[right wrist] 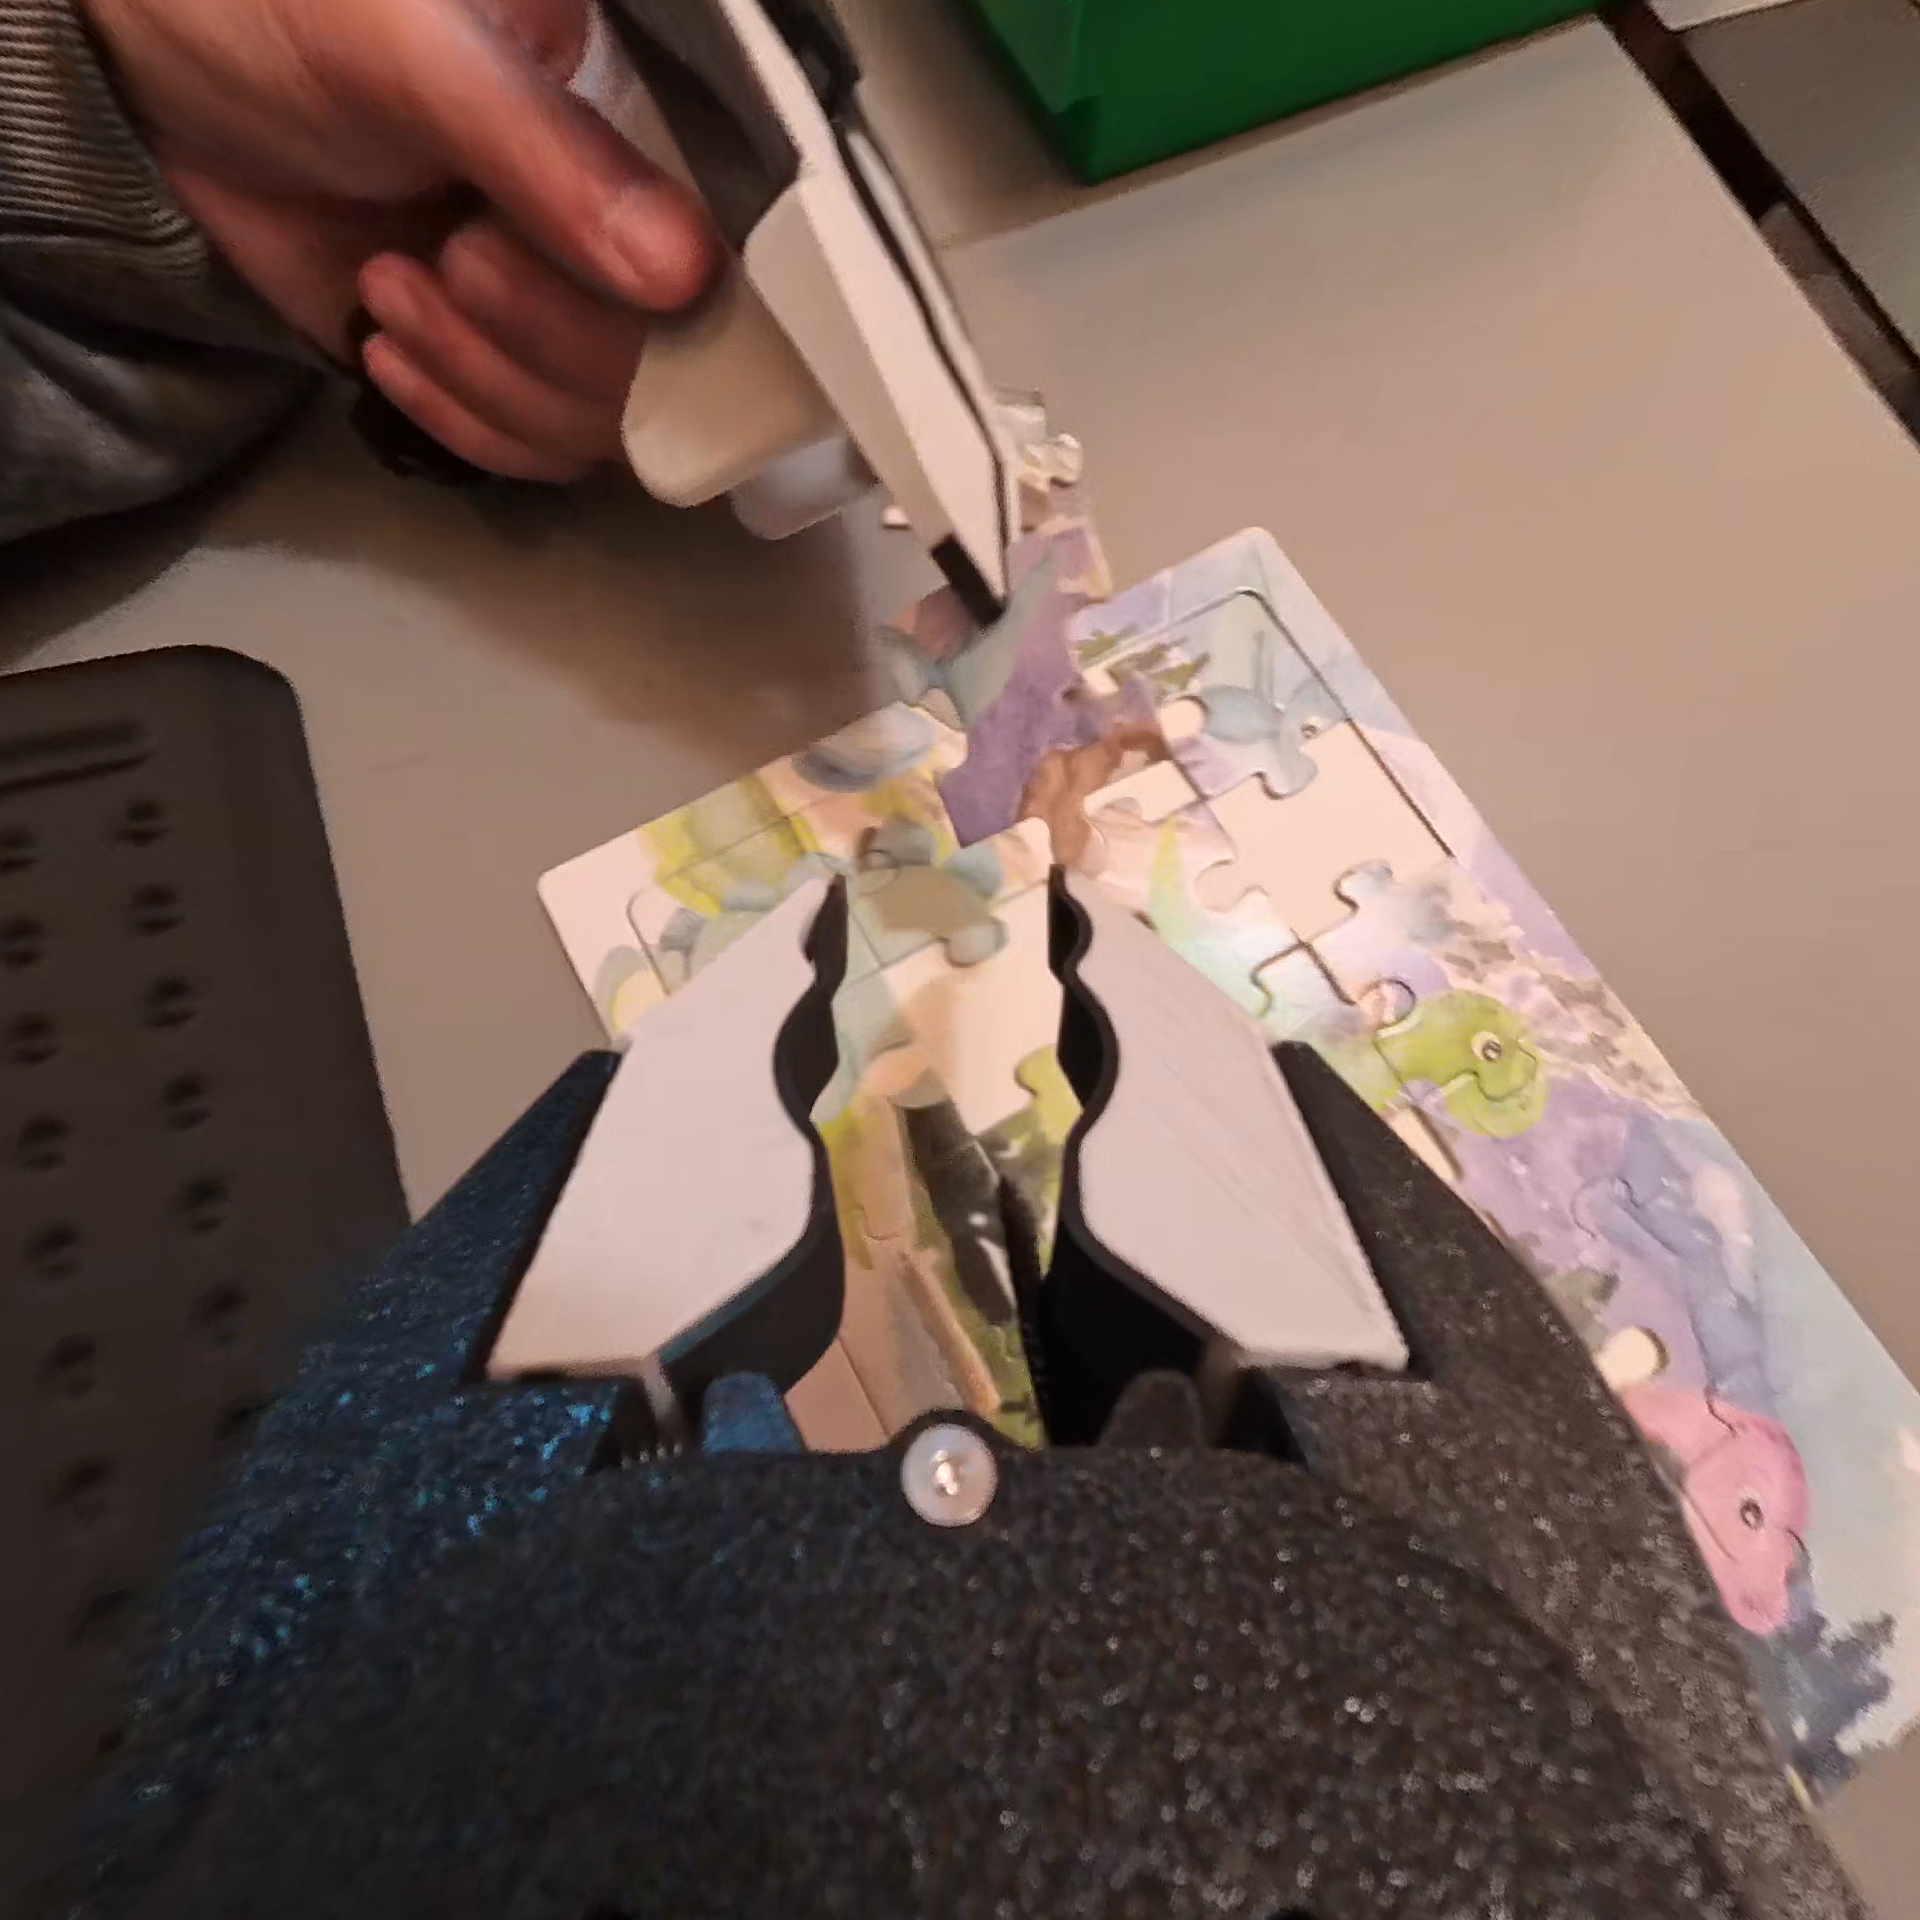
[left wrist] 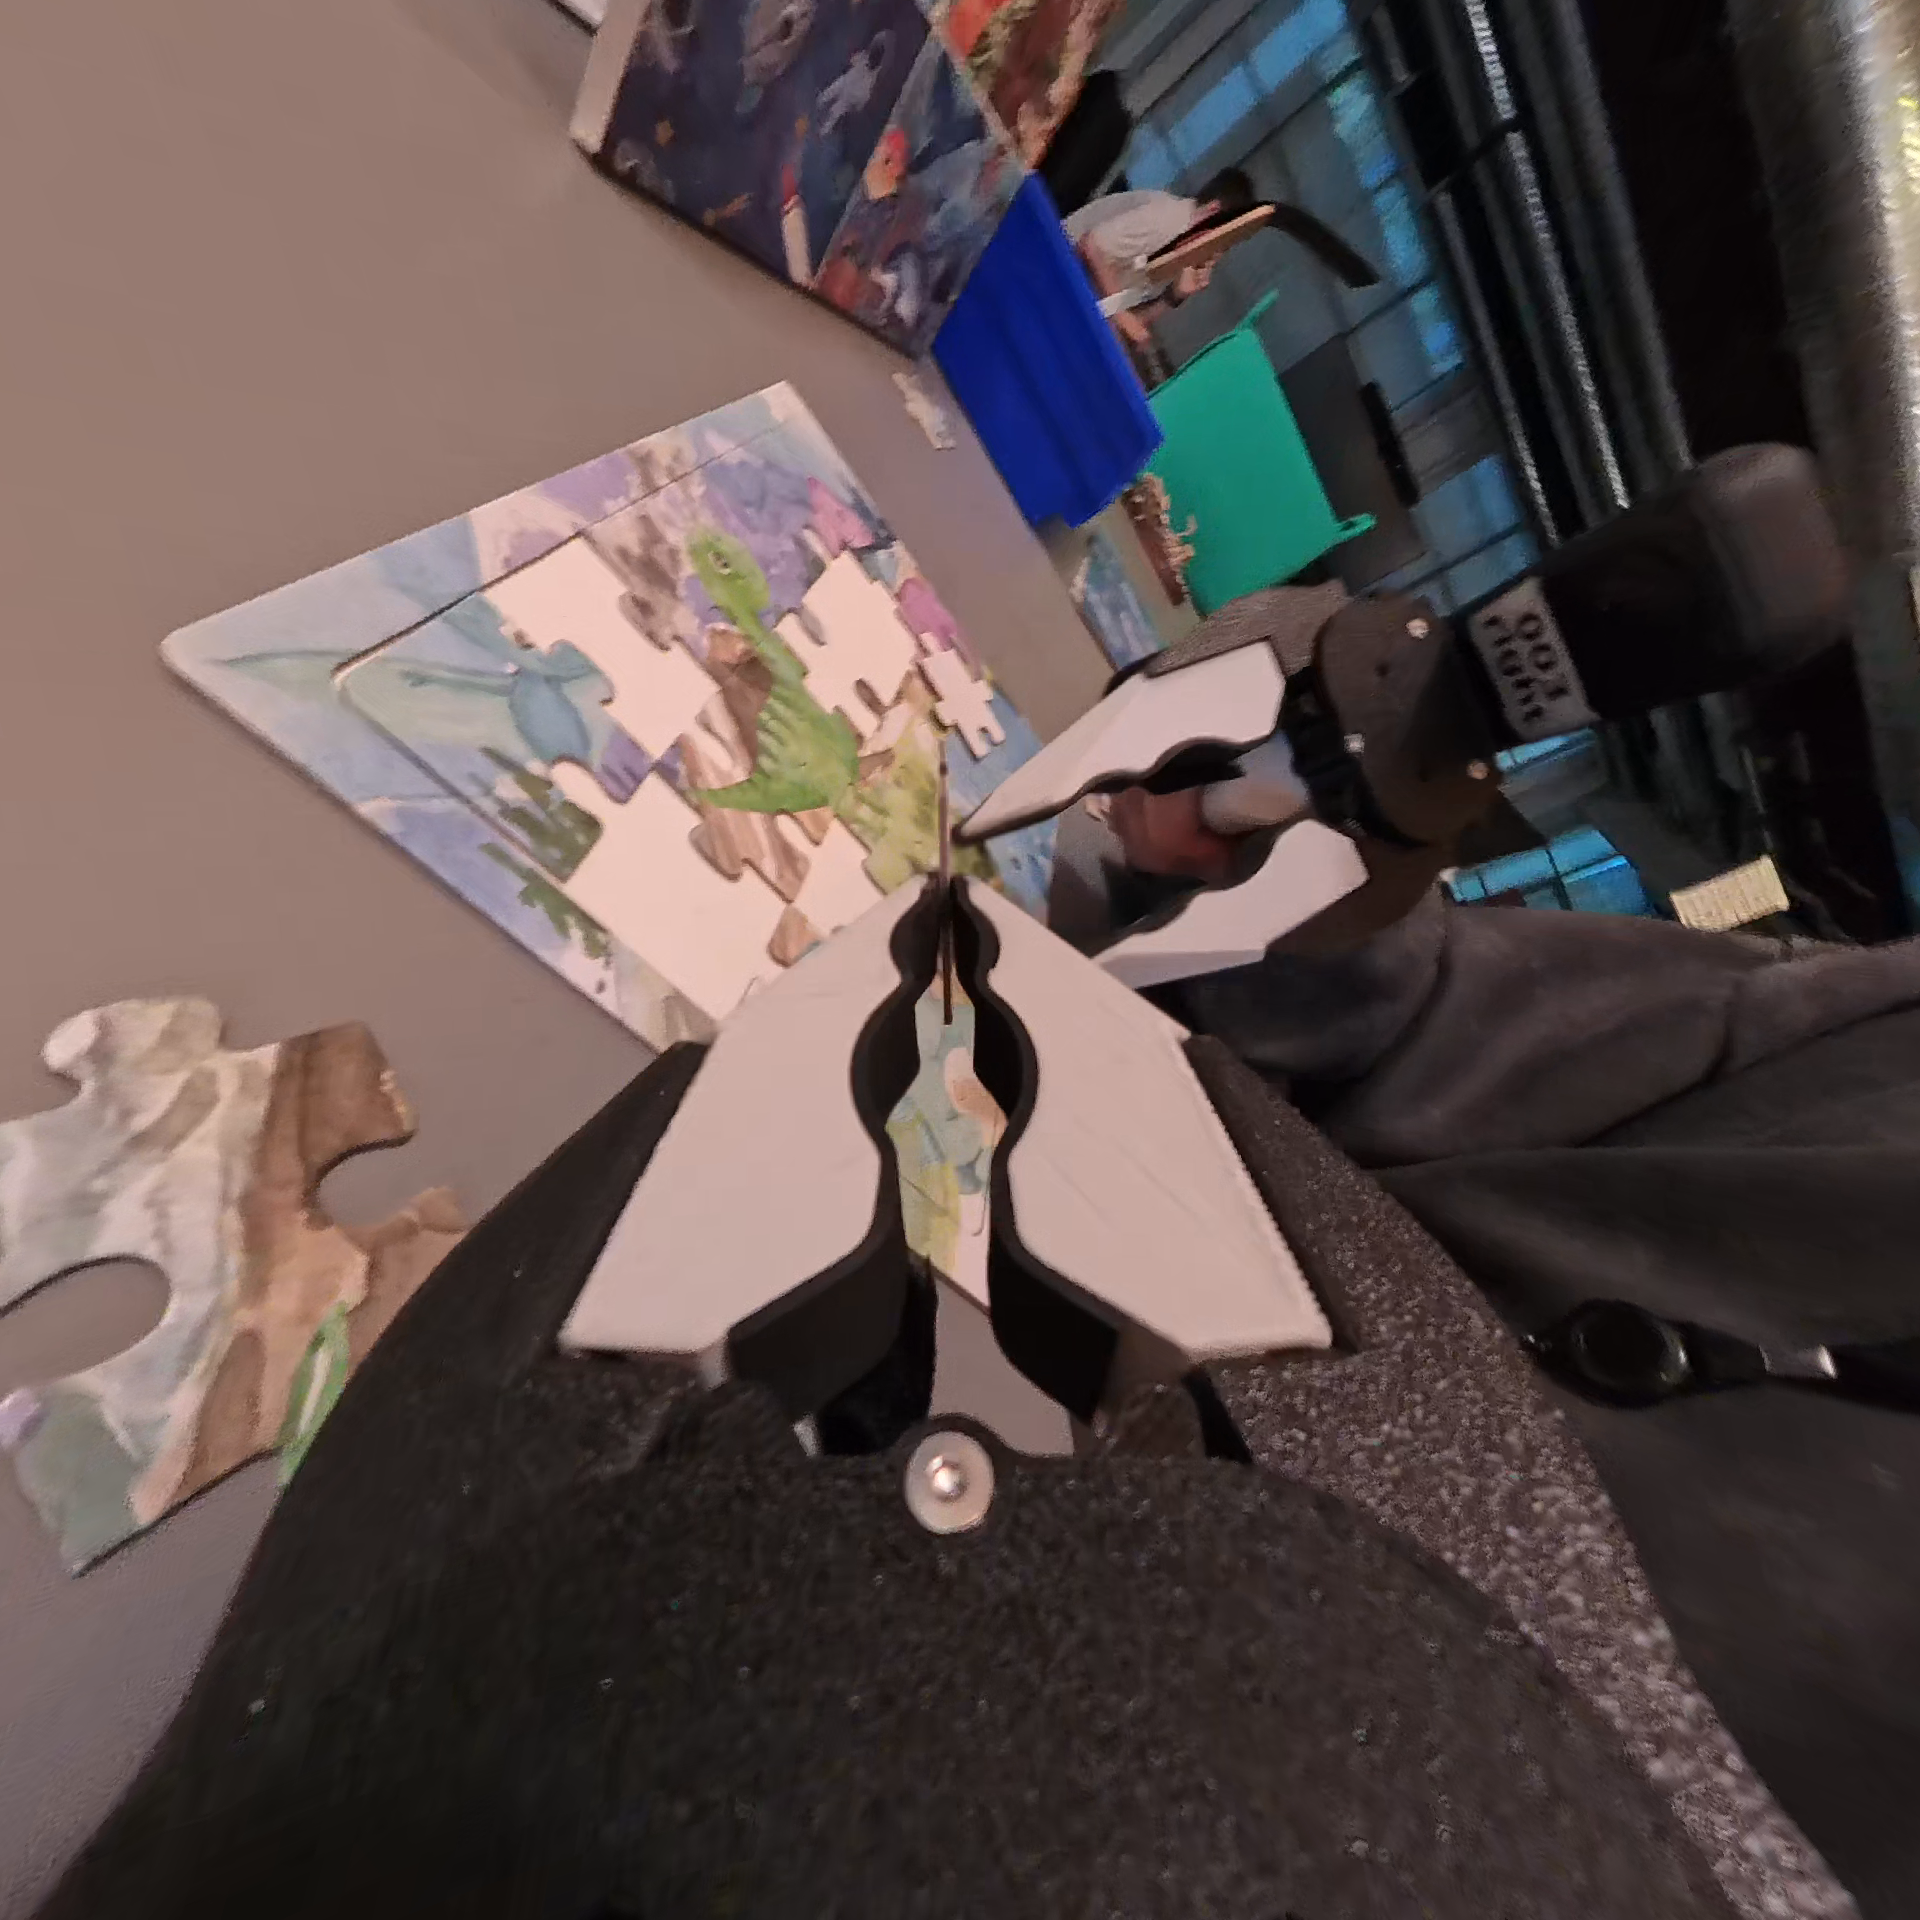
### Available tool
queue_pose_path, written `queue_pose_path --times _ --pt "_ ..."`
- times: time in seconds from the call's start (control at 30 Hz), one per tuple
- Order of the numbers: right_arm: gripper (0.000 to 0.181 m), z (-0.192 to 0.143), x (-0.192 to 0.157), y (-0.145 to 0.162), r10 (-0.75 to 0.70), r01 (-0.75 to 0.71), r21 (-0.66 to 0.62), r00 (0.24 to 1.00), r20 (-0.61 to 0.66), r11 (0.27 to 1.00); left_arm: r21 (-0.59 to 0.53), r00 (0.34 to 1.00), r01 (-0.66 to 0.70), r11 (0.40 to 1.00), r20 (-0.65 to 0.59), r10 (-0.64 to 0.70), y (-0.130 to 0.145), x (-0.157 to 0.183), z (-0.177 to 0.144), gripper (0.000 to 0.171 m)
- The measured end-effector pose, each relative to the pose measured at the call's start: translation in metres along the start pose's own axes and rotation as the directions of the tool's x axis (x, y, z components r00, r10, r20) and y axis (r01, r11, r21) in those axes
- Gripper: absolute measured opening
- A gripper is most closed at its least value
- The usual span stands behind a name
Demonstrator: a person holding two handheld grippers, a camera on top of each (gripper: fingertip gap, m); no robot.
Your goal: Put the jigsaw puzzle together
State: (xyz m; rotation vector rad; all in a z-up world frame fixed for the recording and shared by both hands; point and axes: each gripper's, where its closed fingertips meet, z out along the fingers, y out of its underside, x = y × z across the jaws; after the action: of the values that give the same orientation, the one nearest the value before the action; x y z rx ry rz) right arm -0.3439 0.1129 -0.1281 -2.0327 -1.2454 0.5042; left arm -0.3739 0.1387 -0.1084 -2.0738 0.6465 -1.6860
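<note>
The dinosaur puzzle tray (left wrist: 270,655) lies on the grey table, with some pieces in place and several white gaps. My left gripper (left wrist: 945,888) is shut on a puzzle piece (left wrist: 943,810), seen edge-on, above the tray's near edge. In the right wrist view the left gripper (right wrist: 982,597) holds this purple and blue piece (right wrist: 1023,727) tilted over the tray's (right wrist: 582,904) far part. My right gripper (right wrist: 943,894) is open and empty above the tray. It also shows in the left wrist view (left wrist: 1039,894), just right of the held piece.
A loose grey-brown piece (left wrist: 187,1247) lies on the table left of the tray. A blue bin (left wrist: 1039,353), a green bin (left wrist: 1236,488) and a finished sea puzzle (left wrist: 790,135) stand farther back. A dark perforated mat (right wrist: 156,1039) lies left of the tray. A hand (right wrist: 468,260) grips the left gripper.
</note>
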Motion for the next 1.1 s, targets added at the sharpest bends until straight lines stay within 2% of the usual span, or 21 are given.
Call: queue_pose_path --times 0.13,0.3,0.47,0.57,0.67,0.73,0.8,0.87,0.93,1.0,1.07,1.1 --pt "0.039 -0.002 0.022 0.004 0.044 -0.043 0.010 0.997 -0.069 0.999 -0.025 0.996 0.050 0.998 0.071 -0.049 0.001 -0.015 -0.001 0.001" --pt "0.045 0.005 0.012 -0.001 0.101 -0.102 0.063 0.995 0.017 0.993 -0.069 0.999 -0.012 0.998 0.030 0.014 -0.007 0.005 -0.001 0.001" --pt "0.041 0.003 0.012 0.006 0.058 -0.056 0.054 0.998 -0.027 0.997 -0.080 0.997 -0.025 0.996 0.065 0.030 -0.014 0.004 0.003 0.001" --pt "0.041 0.001 0.017 0.012 0.083 -0.080 0.059 0.996 -0.043 0.995 -0.099 0.996 -0.013 0.995 0.089 0.022 -0.012 -0.002 0.006 0.002" --pt "0.041 0.000 0.024 0.012 0.125 -0.120 0.089 0.990 -0.057 0.989 -0.140 0.998 -0.017 0.990 0.063 0.026 -0.008 0.003 0.014 0.001" --pt "0.042 0.002 0.022 0.011 0.139 -0.135 0.096 0.989 -0.041 0.986 -0.148 0.997 -0.034 0.988 0.064 0.044 -0.011 0.005 0.020 0.002" --pt "0.035 0.004 0.010 0.009 0.137 -0.139 0.084 0.990 0.030 0.987 -0.162 0.997 -0.039 0.986 0.053 0.048 -0.016 0.007 0.027 0.001" --pt "0.038 0.005 0.007 0.009 0.122 -0.125 0.080 0.992 0.035 0.989 -0.205 0.994 -0.068 0.976 0.073 0.084 -0.025 0.003 0.036 0.002" --pt "0.040 0.005 0.017 0.015 0.095 -0.093 0.050 0.995 -0.023 0.994 -0.310 0.985 -0.117 0.944 0.088 0.151 -0.030 -0.004 0.047 0.003" --pt "0.035 0.004 0.030 0.023 0.107 -0.106 0.019 0.992 -0.072 0.994 -0.432 0.962 -0.152 0.889 0.141 0.233 -0.039 -0.018 0.055 0.002" --pt "0.030 0.003 0.041 0.023 0.145 -0.144 0.021 0.985 -0.088 0.989 -0.585 0.941 -0.178 0.791 0.134 0.311 -0.040 -0.029 0.060 0.002" --pt "0.019 0.002 0.047 0.022 0.163 -0.161 0.027 0.982 -0.092 0.987 -0.639 0.939 -0.179 0.748 0.117 0.324 -0.041 -0.031 0.062 0.002"
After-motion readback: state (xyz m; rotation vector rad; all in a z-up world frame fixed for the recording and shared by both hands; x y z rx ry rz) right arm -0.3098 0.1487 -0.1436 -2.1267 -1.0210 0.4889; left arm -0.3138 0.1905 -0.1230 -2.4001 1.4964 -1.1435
